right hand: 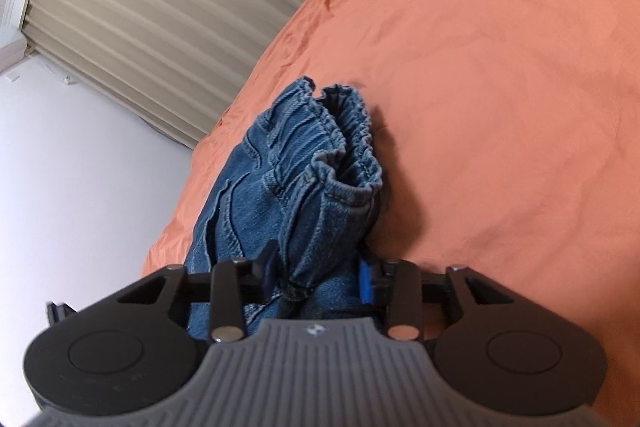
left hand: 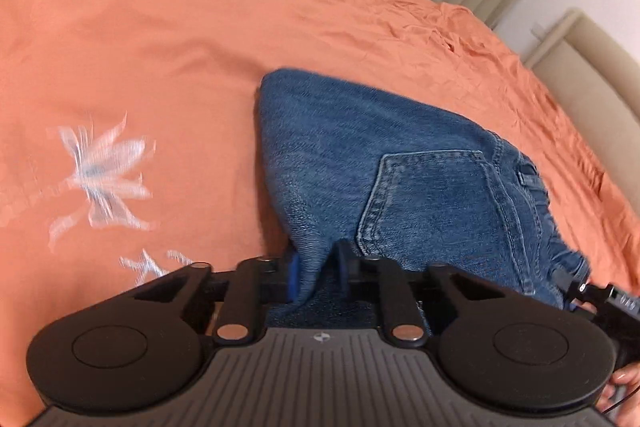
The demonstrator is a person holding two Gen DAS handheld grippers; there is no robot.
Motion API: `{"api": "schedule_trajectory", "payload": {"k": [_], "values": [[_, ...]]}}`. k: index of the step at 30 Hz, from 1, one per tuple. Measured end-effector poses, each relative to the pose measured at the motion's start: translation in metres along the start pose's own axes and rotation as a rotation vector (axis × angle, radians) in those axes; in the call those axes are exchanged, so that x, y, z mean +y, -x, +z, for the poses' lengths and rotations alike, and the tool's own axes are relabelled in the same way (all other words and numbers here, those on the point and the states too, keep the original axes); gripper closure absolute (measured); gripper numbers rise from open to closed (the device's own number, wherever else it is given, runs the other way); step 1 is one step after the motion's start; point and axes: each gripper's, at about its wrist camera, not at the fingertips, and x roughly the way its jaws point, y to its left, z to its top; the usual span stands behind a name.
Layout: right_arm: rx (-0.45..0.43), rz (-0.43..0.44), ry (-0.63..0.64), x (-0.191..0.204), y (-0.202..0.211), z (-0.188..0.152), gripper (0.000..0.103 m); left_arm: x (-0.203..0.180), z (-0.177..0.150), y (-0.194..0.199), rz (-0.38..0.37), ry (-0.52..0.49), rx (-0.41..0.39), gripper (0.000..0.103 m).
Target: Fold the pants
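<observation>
The left gripper (left hand: 316, 277) is pinched narrow on a fold of the blue denim pants (left hand: 384, 171), its blue pads (left hand: 293, 277) pressing the cloth from both sides. Ahead of it the pants rise in a folded hump, with a back pocket (left hand: 424, 199) just ahead and to the right of the fingers. They lie on an orange bedspread (left hand: 200, 39) (a white embroidered flower (left hand: 100, 171) shows off to the gripper's left). The right gripper (right hand: 318, 281) is closed on a thicker bunch of the same pants (right hand: 288, 179), the denim filling the gap between its pads (right hand: 365, 281). The gathered elastic waistband (right hand: 344, 131) stands up straight ahead of it. Beige curtains (right hand: 168, 11) hang beyond the bed, ahead and to its left.
</observation>
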Motion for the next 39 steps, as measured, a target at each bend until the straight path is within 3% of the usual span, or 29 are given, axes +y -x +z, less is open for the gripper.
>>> {"api": "schedule_trajectory", "payload": {"k": [5,11,16,27,30,33,39], "values": [[-0.027,-0.057,0.122,0.035,0.014,-0.001,0.077,-0.025,0.017,0.033,0.035,-0.123,-0.03,0.092],[-0.006,-0.043,0.206,0.087,0.032,-0.008,0.078,-0.033,0.031,0.087,0.115,-0.258,-0.044,0.092],[0.033,0.011,0.285,0.141,0.031,-0.029,0.078,-0.014,0.033,0.141,0.199,-0.3,-0.051,0.092],[0.123,0.175,0.357,0.26,-0.001,-0.109,0.078,0.025,0.037,0.268,0.414,-0.443,-0.023,0.092],[0.127,0.183,0.359,0.281,0.002,-0.134,0.078,0.032,0.028,0.276,0.442,-0.461,-0.009,0.092],[0.132,0.172,0.377,0.289,0.001,-0.155,0.078,0.048,0.009,0.27,0.427,-0.418,-0.003,0.092],[0.203,0.084,0.381,0.265,0.002,-0.189,0.078,0.076,-0.033,0.233,0.401,-0.347,0.03,0.093]]}}
